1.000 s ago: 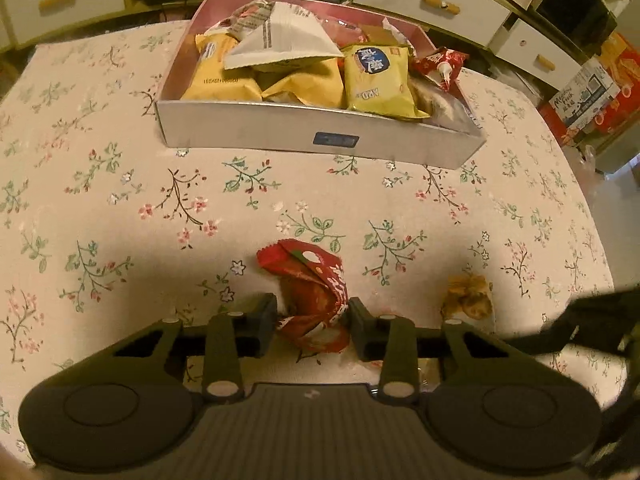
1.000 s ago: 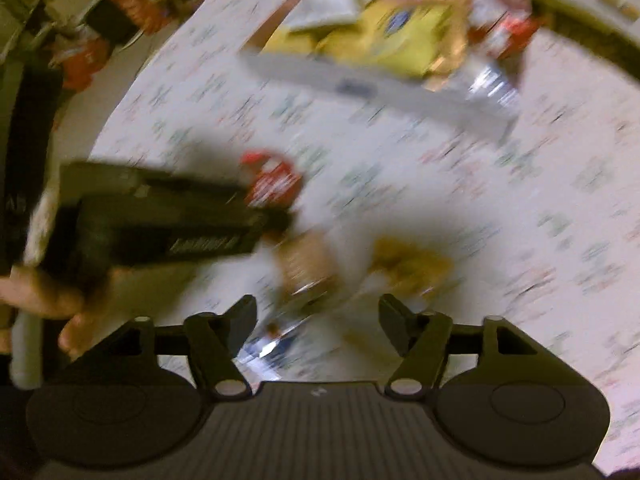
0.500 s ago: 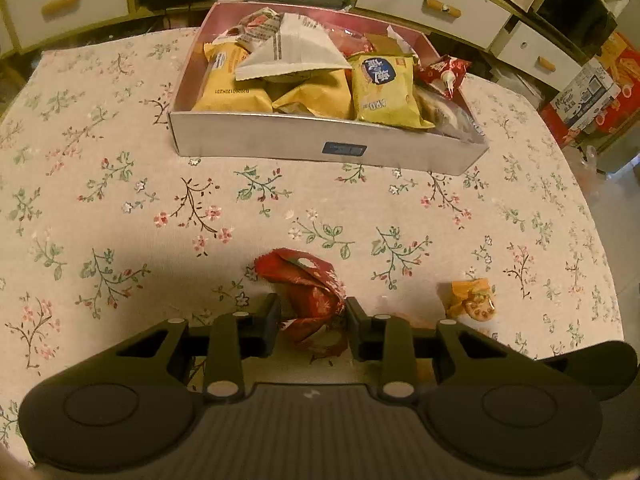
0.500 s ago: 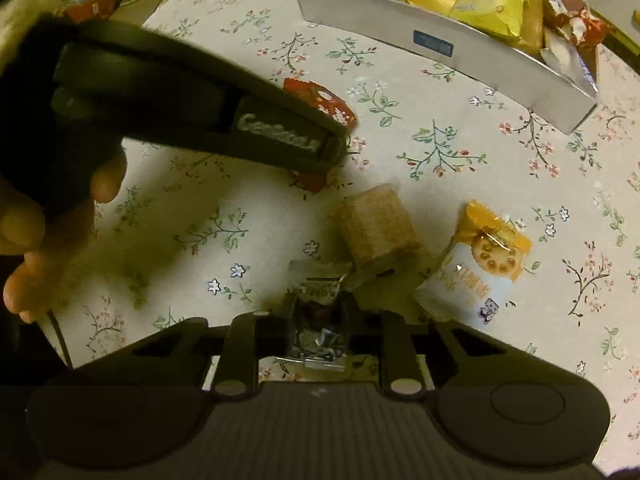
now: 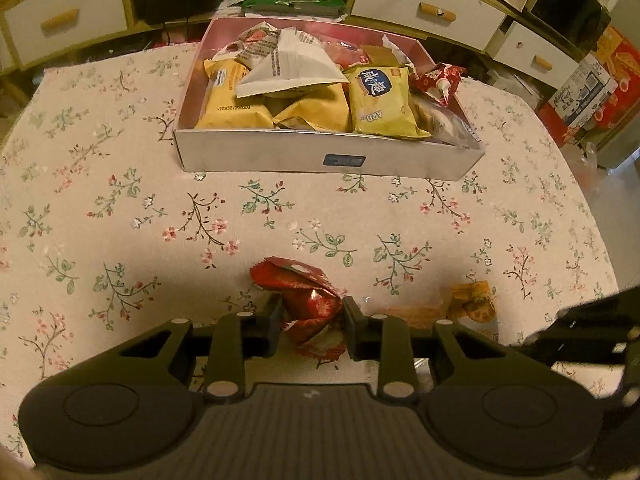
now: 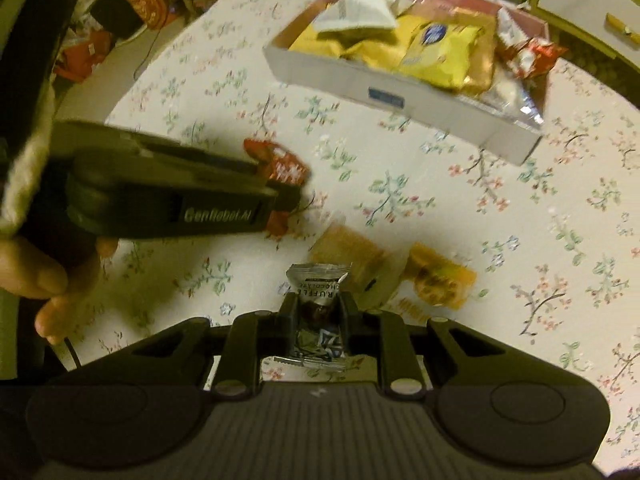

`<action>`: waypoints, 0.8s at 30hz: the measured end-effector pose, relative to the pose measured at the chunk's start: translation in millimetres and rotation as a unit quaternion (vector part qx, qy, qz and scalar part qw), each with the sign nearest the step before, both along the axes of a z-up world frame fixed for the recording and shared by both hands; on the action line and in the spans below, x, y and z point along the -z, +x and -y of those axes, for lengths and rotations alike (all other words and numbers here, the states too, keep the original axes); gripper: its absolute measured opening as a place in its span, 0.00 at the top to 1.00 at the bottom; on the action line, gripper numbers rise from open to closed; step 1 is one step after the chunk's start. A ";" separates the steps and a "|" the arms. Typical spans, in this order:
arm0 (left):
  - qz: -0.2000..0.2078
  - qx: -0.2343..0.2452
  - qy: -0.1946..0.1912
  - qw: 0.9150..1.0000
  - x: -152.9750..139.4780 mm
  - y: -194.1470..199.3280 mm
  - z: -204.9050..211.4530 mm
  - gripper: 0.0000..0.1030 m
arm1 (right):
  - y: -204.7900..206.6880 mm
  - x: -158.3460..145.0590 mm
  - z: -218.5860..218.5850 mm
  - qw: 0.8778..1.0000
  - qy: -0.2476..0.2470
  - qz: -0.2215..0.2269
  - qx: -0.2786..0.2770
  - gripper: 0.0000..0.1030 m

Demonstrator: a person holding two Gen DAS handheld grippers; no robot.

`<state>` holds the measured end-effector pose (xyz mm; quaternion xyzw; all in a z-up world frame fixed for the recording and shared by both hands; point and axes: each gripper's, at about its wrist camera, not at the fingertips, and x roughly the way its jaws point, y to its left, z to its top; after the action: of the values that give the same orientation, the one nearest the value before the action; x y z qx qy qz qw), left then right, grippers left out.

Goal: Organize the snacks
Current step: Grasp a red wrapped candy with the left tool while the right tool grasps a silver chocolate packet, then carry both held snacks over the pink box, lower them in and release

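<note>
My left gripper point(image 5: 310, 316) is shut on a crumpled red snack wrapper point(image 5: 304, 296), held just above the floral tablecloth; it also shows in the right wrist view point(image 6: 280, 166). My right gripper point(image 6: 318, 314) is shut on a small silver chocolate truffle packet point(image 6: 318, 280), lifted off the cloth. A silver-walled box point(image 5: 328, 156) full of yellow and white snack bags stands at the far middle of the table; it also shows in the right wrist view point(image 6: 400, 100). A tan cracker pack point(image 6: 344, 248) and an orange cookie packet point(image 6: 440, 276) lie on the cloth.
The orange cookie packet point(image 5: 470, 300) lies right of my left gripper. White drawers point(image 5: 424, 4) and cartons stand beyond the table's far edge. The left gripper body and the person's hand point(image 6: 44, 276) fill the left of the right wrist view.
My right gripper closed on the silver truffle packet and lifted it. My left gripper kept hold of the red wrapper and rose a little, nearer the box.
</note>
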<state>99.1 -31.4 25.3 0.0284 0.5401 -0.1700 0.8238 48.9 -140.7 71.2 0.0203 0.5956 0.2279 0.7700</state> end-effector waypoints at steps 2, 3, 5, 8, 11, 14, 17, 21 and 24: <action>0.010 0.007 0.008 1.000 -2.4 -1.1 1.5 0.66 | 1.9 -4.1 6.5 1.000 0.003 0.007 0.009 0.82; 0.013 0.008 0.008 1.000 -3.5 -1.3 1.9 0.66 | 3.6 -5.1 8.5 1.000 0.003 0.010 0.015 0.82; 0.017 0.010 0.008 1.000 -6.2 -1.9 2.6 0.66 | 5.7 -10.6 16.2 0.999 0.004 0.018 0.027 0.82; 0.029 0.015 0.012 0.999 -10.6 -3.5 3.6 0.66 | 9.5 -15.4 26.5 0.999 0.008 0.028 0.043 0.82; 0.038 0.019 0.013 0.999 -15.0 -3.6 3.0 0.66 | 14.5 -18.4 33.2 0.998 0.008 0.037 0.054 0.82; 0.042 0.015 0.003 0.999 -21.3 -0.2 -0.9 0.66 | 19.6 -19.2 40.6 0.997 0.005 0.045 0.067 0.82; 0.052 0.000 -0.012 0.999 -30.5 6.5 -9.9 0.66 | 24.8 -19.6 50.4 0.995 0.002 0.051 0.082 0.82; 0.059 -0.028 -0.032 0.997 -40.4 19.6 -25.9 0.66 | 34.0 -17.6 62.3 0.993 -0.003 0.058 0.105 0.82; 0.063 -0.042 -0.046 0.996 -45.9 27.8 -34.3 0.66 | 41.7 -17.5 69.1 0.991 0.000 0.063 0.118 0.82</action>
<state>126.9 2.9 71.2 -0.0211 0.4798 -0.1578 0.8628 90.7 -209.8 88.7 0.0763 0.5396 0.1363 0.8273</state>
